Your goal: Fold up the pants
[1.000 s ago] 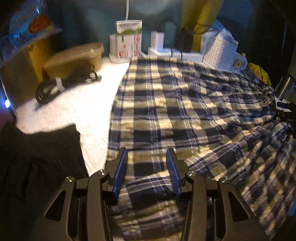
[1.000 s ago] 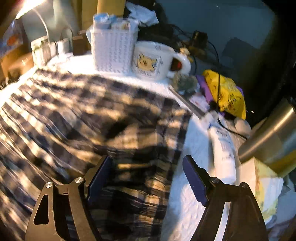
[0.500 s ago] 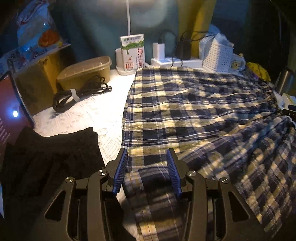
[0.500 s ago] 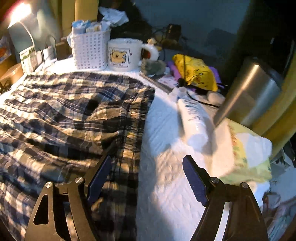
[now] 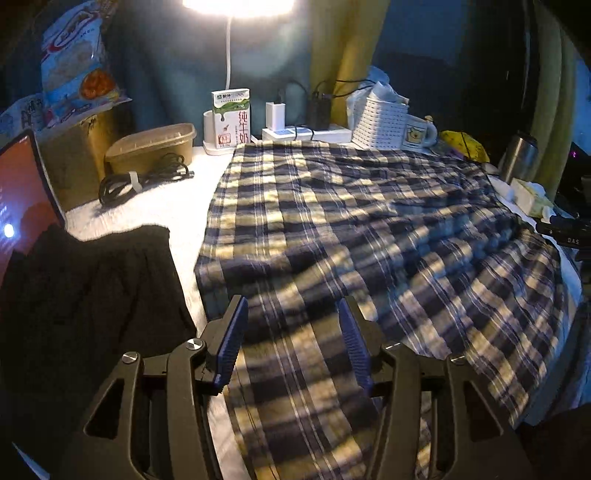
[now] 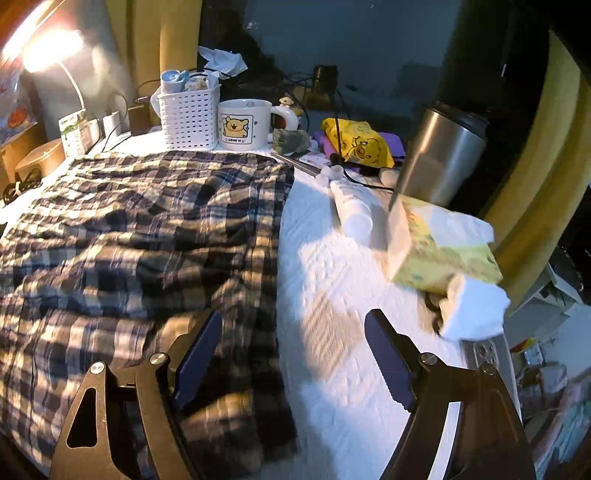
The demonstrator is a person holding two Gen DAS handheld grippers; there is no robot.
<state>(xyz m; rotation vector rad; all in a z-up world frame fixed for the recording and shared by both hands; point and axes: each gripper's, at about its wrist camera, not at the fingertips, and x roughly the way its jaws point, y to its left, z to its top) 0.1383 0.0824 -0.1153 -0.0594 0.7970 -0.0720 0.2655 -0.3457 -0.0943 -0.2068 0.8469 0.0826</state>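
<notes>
Two claws: we see both angled down over the plaid pants, one from each wrist view.
Left claw: its blue pads are opening; a strip of plaid cloth runs between them, and we see no pad pressing on it.
Left claw pose: we read it as tilted forward and down, fingers pointing along the cloth toward the far wall.
Right claw: spread wide, nothing pinched; its left pad hangs over the pants' right edge, its right pad over bare white cover.
Right claw pose: tilted down likewise, straddling the hem line of the pants.
Pants: plaid in navy and cream, spread across the middle of the worktop, rumpled, with the near part lying in loose folds.
Worktop: covered in white textured cloth, bare to the left and right of the pants.
Left side: we see a black garment lying just beside the pants, a coiled black cable and a tan lidded container farther back.
Back edge: a milk carton, a white basket and a bear mug stand behind the pants.
Right side: a steel tumbler, a white tube and a yellow tissue pack sit well clear of the cloth.
Light: a lamp glares at the top of the left view.
</notes>
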